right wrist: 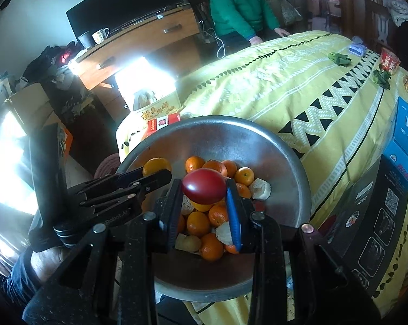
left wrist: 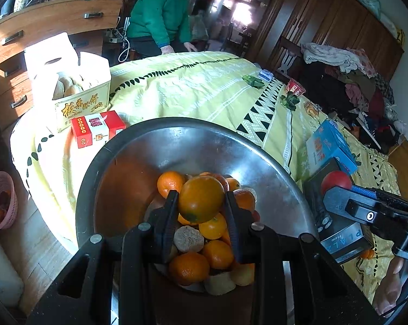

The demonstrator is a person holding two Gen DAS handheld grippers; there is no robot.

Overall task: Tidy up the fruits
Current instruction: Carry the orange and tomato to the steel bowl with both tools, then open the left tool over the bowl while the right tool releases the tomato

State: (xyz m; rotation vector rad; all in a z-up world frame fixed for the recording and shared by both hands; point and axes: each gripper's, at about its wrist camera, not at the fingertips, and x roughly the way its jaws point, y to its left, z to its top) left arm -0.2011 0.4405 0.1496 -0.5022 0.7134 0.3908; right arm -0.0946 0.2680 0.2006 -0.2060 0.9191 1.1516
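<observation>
Holding an orange [left wrist: 201, 199] tight, the left claw [left wrist: 201, 205] hangs over the bowl [left wrist: 258, 162] of fruit. The right claw [right wrist: 204, 193] pinches a red tomato [right wrist: 204, 186], lying long-ways left to right between its fingers, over the same bowl.

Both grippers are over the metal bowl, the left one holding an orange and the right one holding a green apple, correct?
Not quite. The right gripper holds a red fruit, not a green apple; the right wrist view shows it clamped between the fingers. The rest stands: the left gripper holds an orange, and both are over the metal bowl.
</observation>
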